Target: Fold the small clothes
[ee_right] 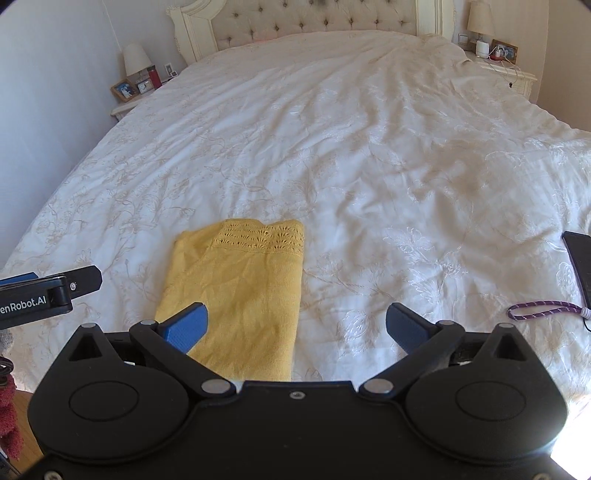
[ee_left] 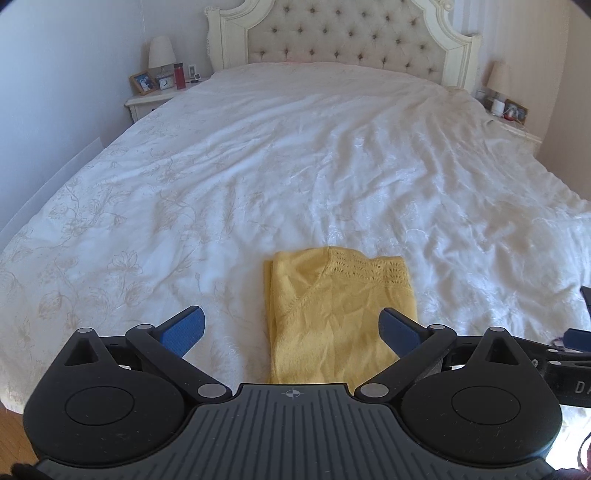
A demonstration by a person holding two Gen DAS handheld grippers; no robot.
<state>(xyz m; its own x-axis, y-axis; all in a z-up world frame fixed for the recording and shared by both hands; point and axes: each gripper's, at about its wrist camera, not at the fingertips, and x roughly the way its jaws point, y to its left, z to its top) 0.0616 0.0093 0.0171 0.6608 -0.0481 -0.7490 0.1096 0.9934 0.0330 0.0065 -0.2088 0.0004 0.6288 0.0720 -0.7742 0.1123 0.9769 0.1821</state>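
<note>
A yellow knit garment (ee_left: 332, 314) lies folded into a narrow rectangle on the white bedspread (ee_left: 295, 166), near the foot of the bed. It also shows in the right wrist view (ee_right: 243, 288). My left gripper (ee_left: 291, 328) is open and empty, hovering just short of the garment's near end. My right gripper (ee_right: 295, 325) is open and empty, with its left finger over the garment's near right part. The left gripper's side shows at the left edge of the right wrist view (ee_right: 48, 291).
A dark phone (ee_right: 580, 262) and a purple cord (ee_right: 543, 308) lie on the bed at the right. Nightstands with lamps (ee_left: 160, 53) and small items flank the tufted headboard (ee_left: 343, 33). Wood floor (ee_left: 14, 424) shows at the lower left.
</note>
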